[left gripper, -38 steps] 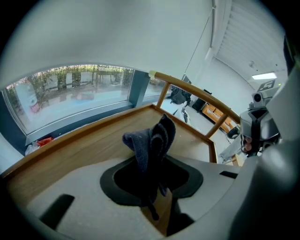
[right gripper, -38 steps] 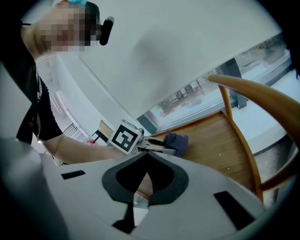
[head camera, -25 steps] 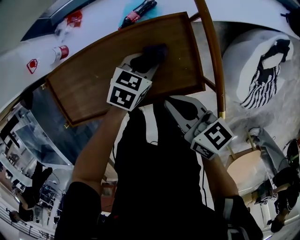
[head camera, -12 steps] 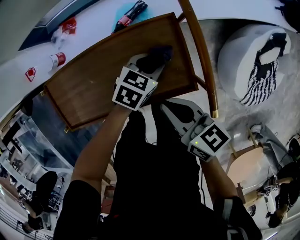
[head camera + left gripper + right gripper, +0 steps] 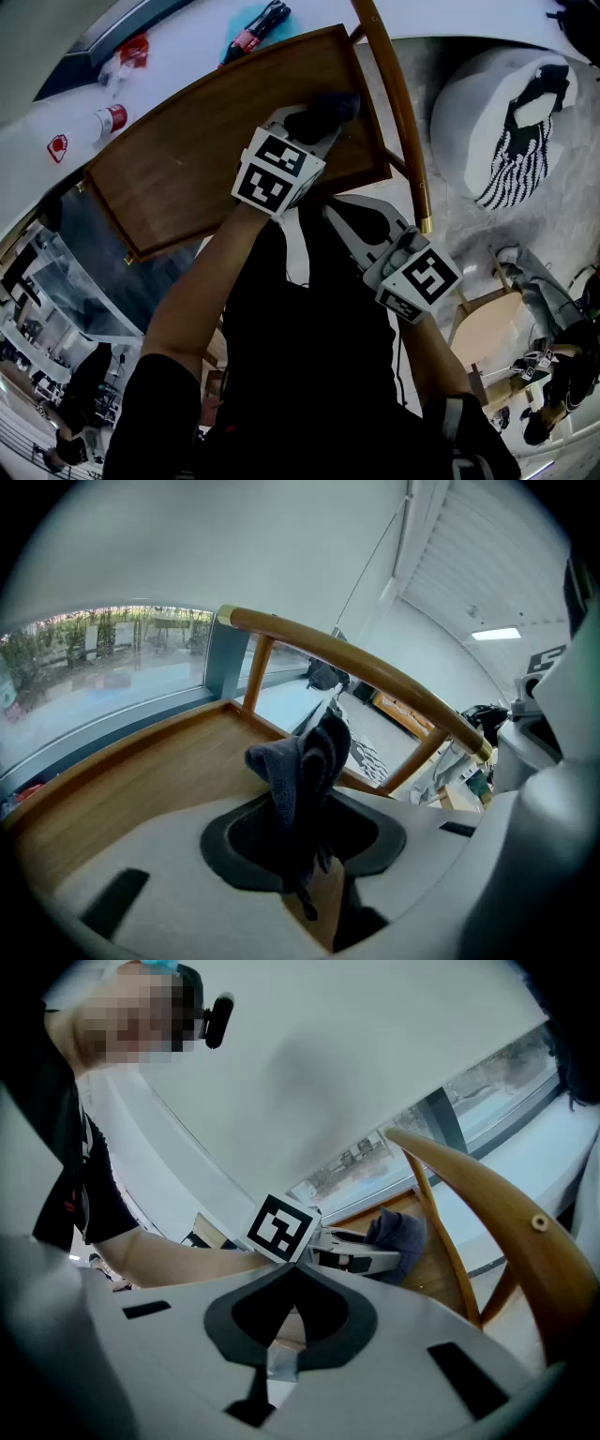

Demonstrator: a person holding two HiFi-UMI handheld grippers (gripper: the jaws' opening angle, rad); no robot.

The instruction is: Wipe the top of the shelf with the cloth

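- As the head view looks down, the shelf (image 5: 178, 178) spreads its wooden top from 9 to 1 o'clock of the frame.
- Along its 3 o'clock edge runs a curved wooden rail (image 5: 398, 103).
- Over the wood reaches the left gripper (image 5: 323, 124), jaws clamped on the cloth (image 5: 328, 108).
- At 5 o'clock of it, off the shelf, hangs the right gripper (image 5: 349, 214), jaws pressed together on nothing.
- Dark and bunched, the cloth sits over the shelf top close to the rail.
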